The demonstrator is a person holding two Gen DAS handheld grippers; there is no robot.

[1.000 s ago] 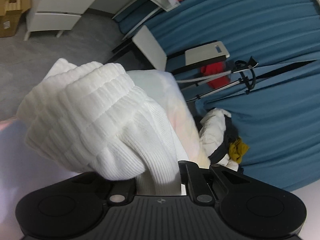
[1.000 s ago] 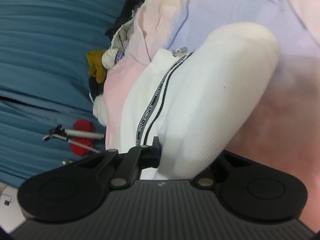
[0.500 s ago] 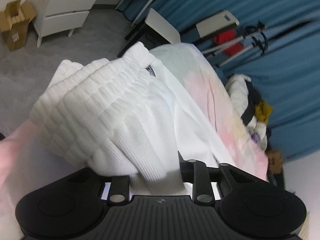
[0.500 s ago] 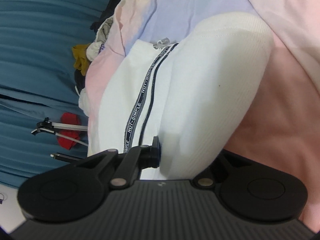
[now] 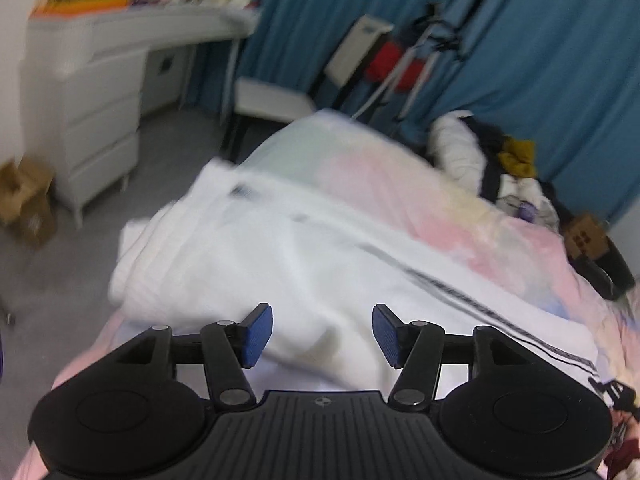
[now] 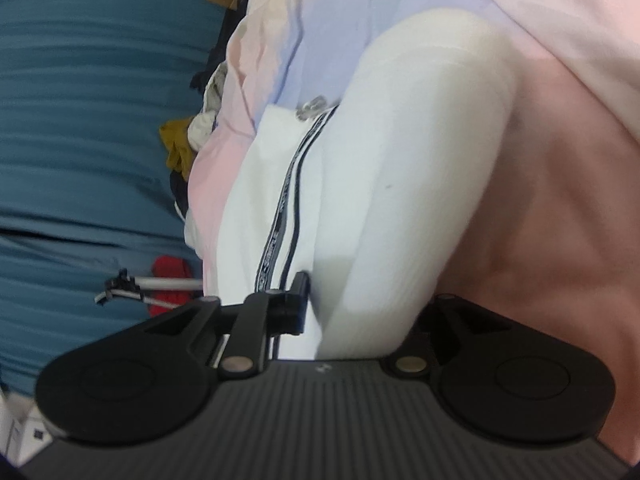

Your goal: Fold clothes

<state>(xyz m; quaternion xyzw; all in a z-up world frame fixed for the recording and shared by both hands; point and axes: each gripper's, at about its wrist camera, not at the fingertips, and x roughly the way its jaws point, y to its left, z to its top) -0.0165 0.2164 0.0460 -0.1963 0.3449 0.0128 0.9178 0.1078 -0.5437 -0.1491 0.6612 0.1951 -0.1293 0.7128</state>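
A white ribbed garment (image 5: 304, 256) with a black lettered side stripe lies on the pastel bedsheet (image 5: 400, 184). My left gripper (image 5: 322, 334) is open just above it, blue pads apart, holding nothing. In the right wrist view my right gripper (image 6: 356, 312) is shut on a fold of the same white garment (image 6: 384, 184), which bulges between the fingers; its right finger is hidden by the cloth. The stripe (image 6: 290, 196) runs along the cloth to the left finger.
A pile of other clothes (image 5: 492, 164) lies at the bed's far side by blue curtains (image 5: 540, 60). A white drawer unit (image 5: 100, 128), a chair (image 5: 280, 96) and a cardboard box (image 5: 24, 200) stand on the grey floor to the left.
My left gripper has let go of the white ribbed waistband and opened; the cloth has dropped flat onto the bed. My right gripper keeps its hold on the garment.
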